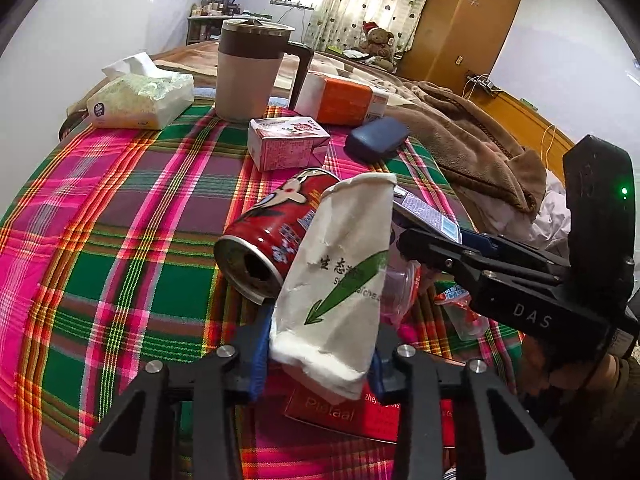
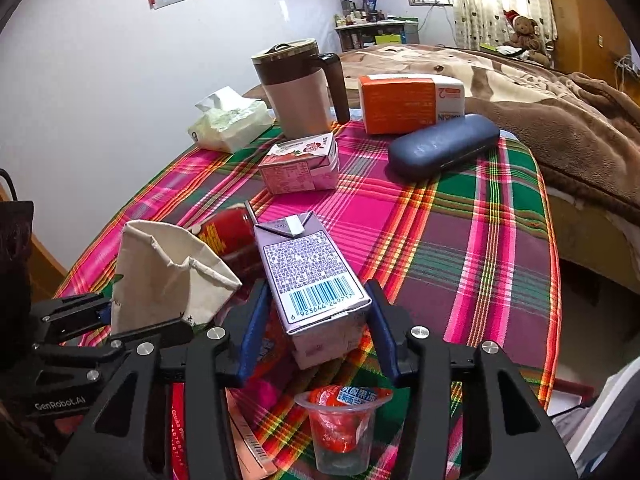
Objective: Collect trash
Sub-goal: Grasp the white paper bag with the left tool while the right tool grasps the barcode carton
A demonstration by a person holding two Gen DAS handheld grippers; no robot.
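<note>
My left gripper (image 1: 320, 344) is shut on a crushed white paper cup (image 1: 340, 272) with a green arrow print, held above the plaid tablecloth (image 1: 120, 240); the cup also shows in the right wrist view (image 2: 160, 272). My right gripper (image 2: 316, 320) is shut on a purple drink carton (image 2: 312, 276) with a barcode, also seen in the left wrist view (image 1: 428, 212). A red can (image 1: 276, 232) lies on its side behind the cup. A clear jelly cup (image 2: 340, 428) with a red lid stands below the carton. A pink carton (image 2: 304, 168) lies mid-table.
A lidded mug (image 1: 252, 72), a tissue pack (image 1: 140, 96), an orange-and-white box (image 2: 408, 104) and a dark blue glasses case (image 2: 444, 146) sit at the table's far side. A red packet (image 1: 344, 412) lies under my left gripper. A bed with a brown blanket (image 2: 560, 112) is to the right.
</note>
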